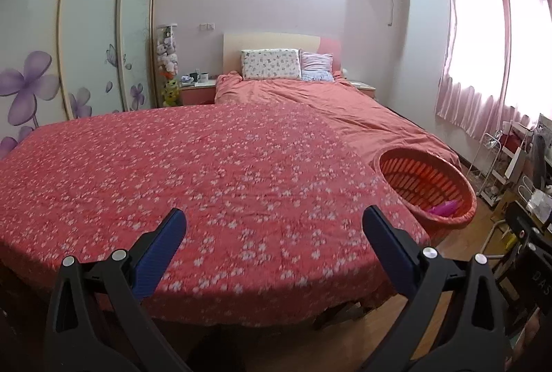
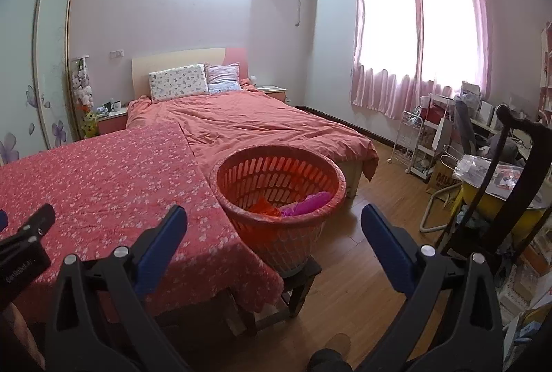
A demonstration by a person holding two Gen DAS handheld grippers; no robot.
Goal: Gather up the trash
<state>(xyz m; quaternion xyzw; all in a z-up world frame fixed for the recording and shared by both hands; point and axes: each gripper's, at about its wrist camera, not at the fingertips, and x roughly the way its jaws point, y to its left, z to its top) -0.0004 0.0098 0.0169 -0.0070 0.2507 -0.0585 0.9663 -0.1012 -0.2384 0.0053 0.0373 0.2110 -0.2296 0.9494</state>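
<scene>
An orange slatted plastic basket (image 2: 312, 172) stands on a dark stool beside the table's right edge. It holds a pink-magenta piece (image 2: 310, 202) and an orange piece (image 2: 264, 208) of trash. The basket also shows in the left wrist view (image 1: 459, 178) with the pink piece (image 1: 443, 208) inside. My left gripper (image 1: 274, 220) is open and empty above the floral red tablecloth (image 1: 207, 172). My right gripper (image 2: 274, 220) is open and empty, just in front of the basket. I see no loose trash on the cloth.
A bed (image 2: 262, 123) with an orange quilt lies behind the table. A dark chair (image 2: 510, 165), a yellow tub and cluttered shelves (image 2: 427, 137) fill the right side. Wooden floor (image 2: 372, 199) lies between them. Wardrobe doors (image 1: 96, 27) stand on the left.
</scene>
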